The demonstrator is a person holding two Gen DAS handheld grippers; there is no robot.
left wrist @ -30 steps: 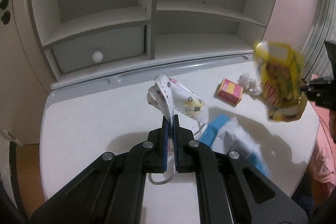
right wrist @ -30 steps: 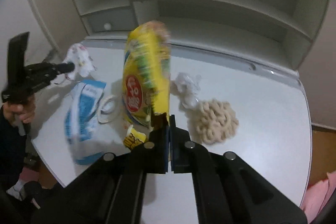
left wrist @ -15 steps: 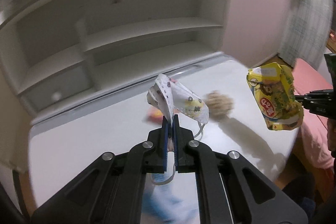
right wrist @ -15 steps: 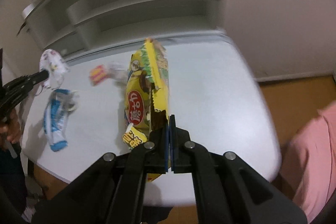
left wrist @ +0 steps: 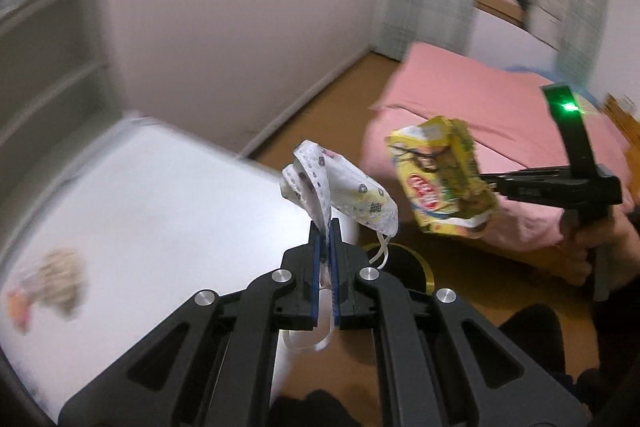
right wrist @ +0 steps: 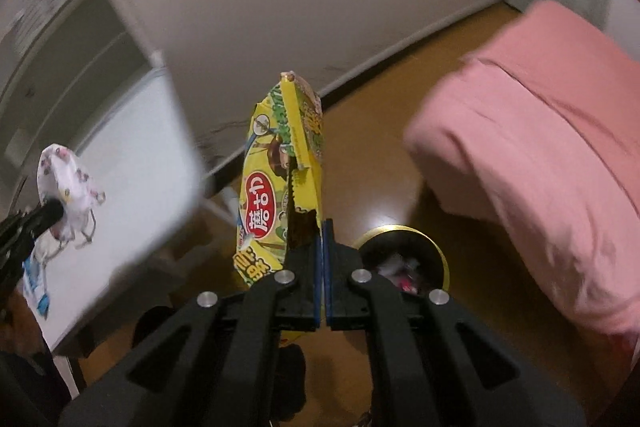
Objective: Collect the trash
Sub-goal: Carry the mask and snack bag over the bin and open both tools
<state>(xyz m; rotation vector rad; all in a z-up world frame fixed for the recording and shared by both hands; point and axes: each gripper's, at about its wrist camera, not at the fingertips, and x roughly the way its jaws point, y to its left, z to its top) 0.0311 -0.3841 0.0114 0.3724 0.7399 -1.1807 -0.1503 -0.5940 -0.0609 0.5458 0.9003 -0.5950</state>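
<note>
My left gripper (left wrist: 325,227) is shut on a white patterned face mask (left wrist: 340,189) and holds it in the air past the table's corner. My right gripper (right wrist: 323,227) is shut on a yellow snack bag (right wrist: 280,179), held upright above the floor. A black bin with a gold rim (right wrist: 404,259) stands on the floor just right of the right gripper, with trash inside. In the left wrist view the bin (left wrist: 404,267) shows just behind the left gripper, and the snack bag (left wrist: 440,179) hangs from the right gripper to the right. The mask also shows in the right wrist view (right wrist: 68,183).
The white table (left wrist: 140,195) lies to the left with a beige crumpled item (left wrist: 60,271) on it. A blue and white wrapper (right wrist: 36,287) lies on the table (right wrist: 132,163). A pink bed (right wrist: 552,155) fills the right. Brown wooden floor (right wrist: 380,155) surrounds the bin.
Both grippers have swung right, away from the shelf and table, toward the floor, bin and bed. Each still holds its item.
</note>
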